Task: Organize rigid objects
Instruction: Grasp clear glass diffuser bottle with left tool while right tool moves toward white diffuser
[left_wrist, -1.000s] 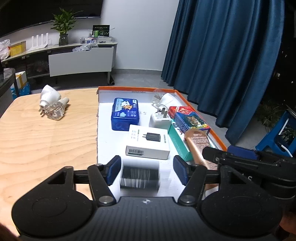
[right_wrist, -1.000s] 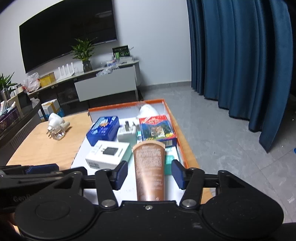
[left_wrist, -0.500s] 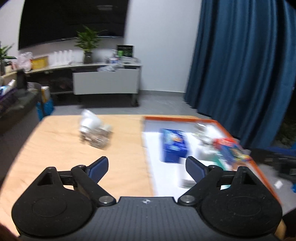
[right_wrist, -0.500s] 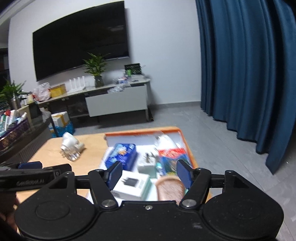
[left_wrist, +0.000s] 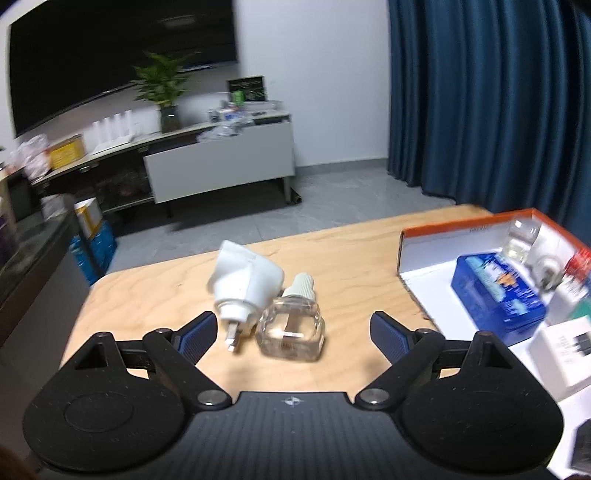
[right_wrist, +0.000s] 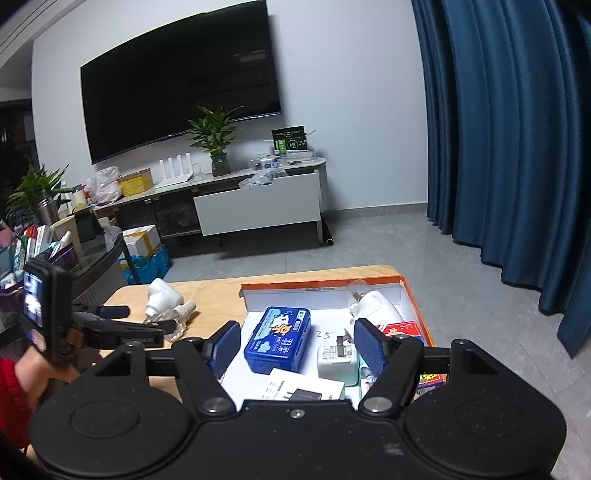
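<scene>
A white plug-in device (left_wrist: 245, 284) and a clear glass refill bottle (left_wrist: 292, 326) lie side by side on the wooden table (left_wrist: 147, 295). My left gripper (left_wrist: 291, 334) is open and empty, its fingers on either side of them, just short of them. An orange-rimmed white box (left_wrist: 436, 240) to the right holds a blue tin (left_wrist: 496, 291) and other items. My right gripper (right_wrist: 295, 345) is open and empty above the box (right_wrist: 321, 288), over the blue tin (right_wrist: 279, 343) and a white charger (right_wrist: 338, 363). The left gripper (right_wrist: 144, 319) also shows in the right wrist view.
The box also holds a white carton (right_wrist: 306, 387), a white plug-in unit with a bottle (right_wrist: 375, 304) and red packs (right_wrist: 404, 328). The table's far edge (left_wrist: 258, 240) drops to a grey floor. A glass side table (right_wrist: 92, 254) stands at the left.
My left gripper let go of a small box inside the orange-rimmed box, opened wide and swung left to the plug-in device and bottle. My right gripper rose off the brown tube and opened a little.
</scene>
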